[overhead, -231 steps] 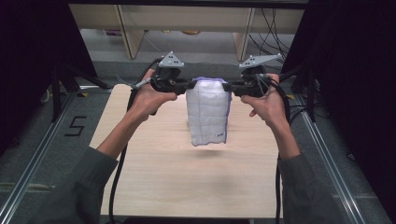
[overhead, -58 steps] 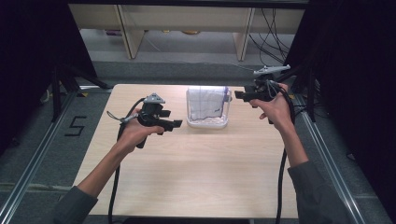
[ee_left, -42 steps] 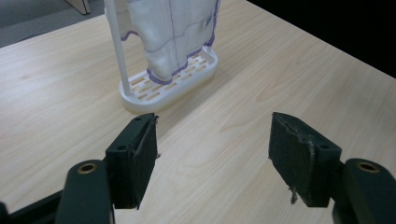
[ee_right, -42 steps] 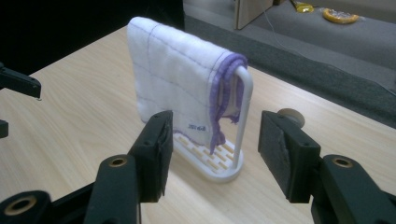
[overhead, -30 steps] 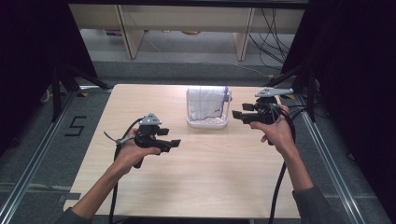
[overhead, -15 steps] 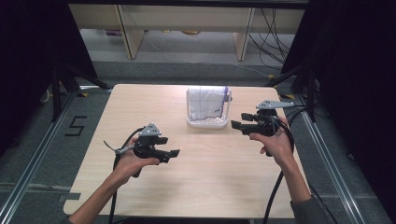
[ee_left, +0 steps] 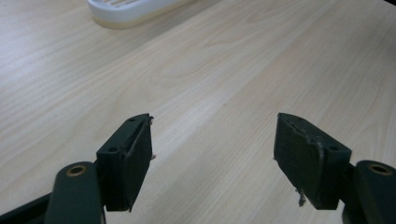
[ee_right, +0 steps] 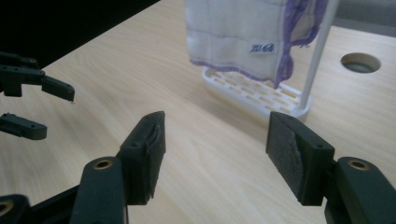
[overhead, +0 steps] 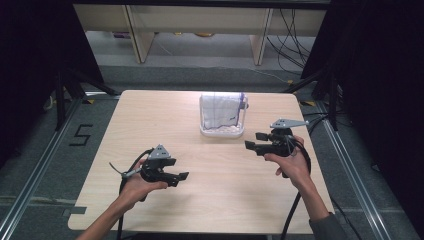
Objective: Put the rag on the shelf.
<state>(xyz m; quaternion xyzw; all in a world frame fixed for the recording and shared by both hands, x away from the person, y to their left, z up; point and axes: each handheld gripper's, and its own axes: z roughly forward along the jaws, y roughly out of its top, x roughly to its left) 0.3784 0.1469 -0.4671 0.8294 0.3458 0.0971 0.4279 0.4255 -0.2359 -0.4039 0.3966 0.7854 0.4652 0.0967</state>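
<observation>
A white cloth with purple edging [overhead: 221, 111] hangs over a small white rack [overhead: 223, 131] at the back middle of the table. The cloth [ee_right: 243, 32] and the slotted rack base [ee_right: 252, 95] show close up in the right gripper view. My left gripper [overhead: 182, 176] is held low over the table's near left, its jaws open and empty [ee_left: 212, 144]. My right gripper [overhead: 250, 142] is right of the rack and nearer the person, pointing left, open with nothing between its pads [ee_right: 215, 135]. Neither gripper touches the cloth.
The pale wooden table [overhead: 165, 125] has a round cable hole [ee_right: 360, 62] behind the rack. The rack's edge [ee_left: 130, 9] shows at the top of the left gripper view. Metal floor rails [overhead: 40, 170] run beside the table, and dark curtains stand on both sides.
Both hands have drawn back from the rack toward the near side of the table and sunk lower. The cloth stays draped on the rack.
</observation>
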